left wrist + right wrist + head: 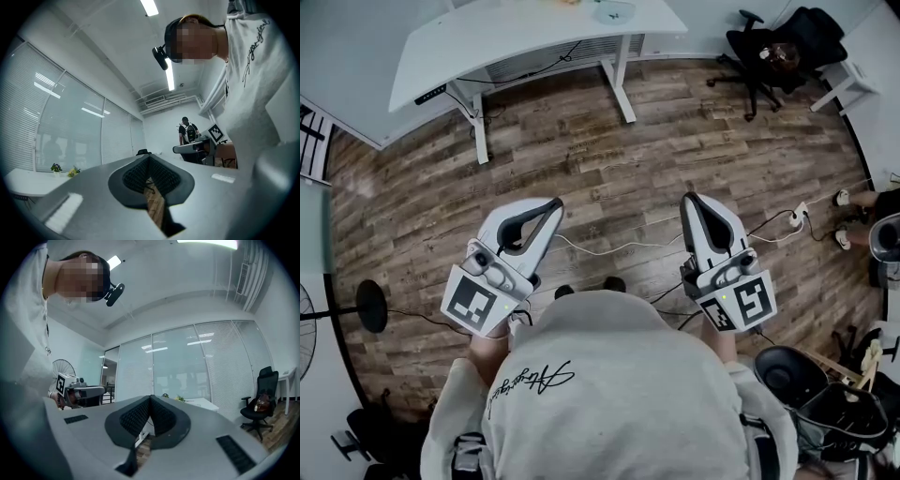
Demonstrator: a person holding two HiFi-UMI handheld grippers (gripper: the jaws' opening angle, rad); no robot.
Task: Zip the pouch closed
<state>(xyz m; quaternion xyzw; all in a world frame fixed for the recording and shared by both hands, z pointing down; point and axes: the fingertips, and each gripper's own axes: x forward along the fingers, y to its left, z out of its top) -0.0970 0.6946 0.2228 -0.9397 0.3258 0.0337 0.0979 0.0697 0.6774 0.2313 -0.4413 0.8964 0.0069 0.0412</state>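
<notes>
Above the floor [609, 169], my left gripper [553, 203] and right gripper [690, 200] hang level, jaws fully together, gripping nothing. No pouch shows in any view — zipping not begun; every step remains.

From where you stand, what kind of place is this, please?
Probably an office: a white desk and a black swivel chair stand on a wood-plank floor, and glass walls with blinds line one side.
</notes>
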